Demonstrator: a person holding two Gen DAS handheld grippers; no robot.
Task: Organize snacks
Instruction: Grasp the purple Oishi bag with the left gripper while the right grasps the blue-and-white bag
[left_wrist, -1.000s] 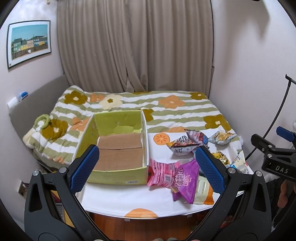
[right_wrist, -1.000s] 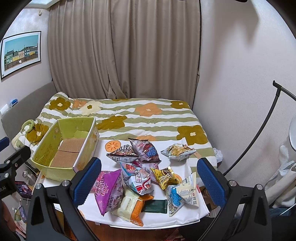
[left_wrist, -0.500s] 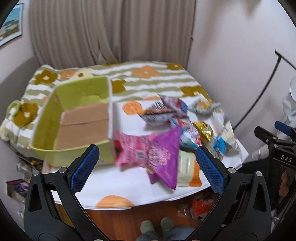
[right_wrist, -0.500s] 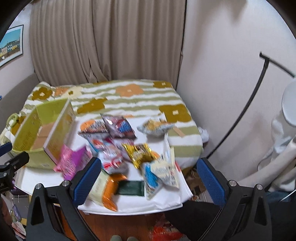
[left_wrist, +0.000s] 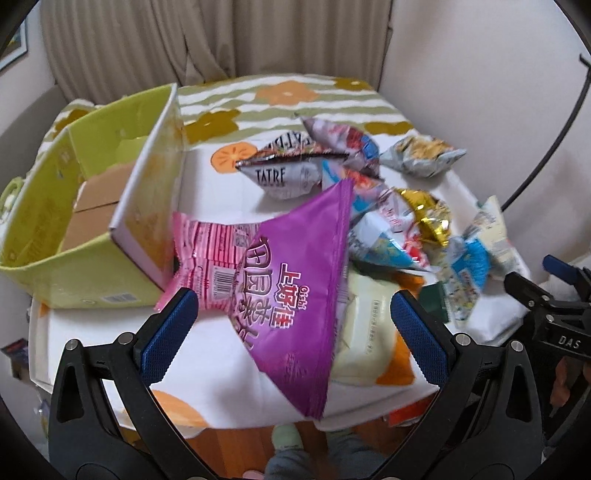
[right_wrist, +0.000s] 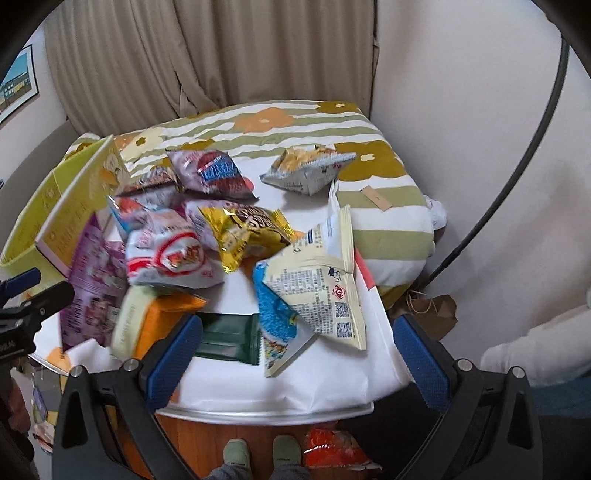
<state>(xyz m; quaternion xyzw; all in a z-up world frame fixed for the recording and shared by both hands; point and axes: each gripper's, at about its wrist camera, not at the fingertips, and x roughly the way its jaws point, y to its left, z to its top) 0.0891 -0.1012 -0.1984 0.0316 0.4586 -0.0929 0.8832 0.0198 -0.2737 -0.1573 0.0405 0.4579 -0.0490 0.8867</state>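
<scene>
Several snack bags lie heaped on a white table (left_wrist: 207, 373). My left gripper (left_wrist: 293, 332) is open just above a purple bag (left_wrist: 299, 288), which overlaps a pink bag (left_wrist: 210, 254). To the left stands an open green box (left_wrist: 74, 206) with a cardboard floor and nothing in it. My right gripper (right_wrist: 297, 354) is open over the table's front edge, close to a dark green packet (right_wrist: 229, 338) and a cream-and-blue bag (right_wrist: 314, 291). A gold bag (right_wrist: 247, 229), a white-and-red bag (right_wrist: 173, 254) and an orange-and-cream bag (right_wrist: 147, 321) lie behind them. Neither gripper holds anything.
A bed with a striped flower quilt (right_wrist: 369, 162) lies behind the table, with curtains and walls beyond. A black curved pole (right_wrist: 517, 166) runs down the right side. On the floor are a red packet (right_wrist: 332, 450), a brown paper bag (right_wrist: 432, 306) and the person's slippered feet (right_wrist: 284, 452).
Both grippers have come down and forward toward the table, so the snacks fill much more of each view. Both have stayed open. The snacks and box have not moved.
</scene>
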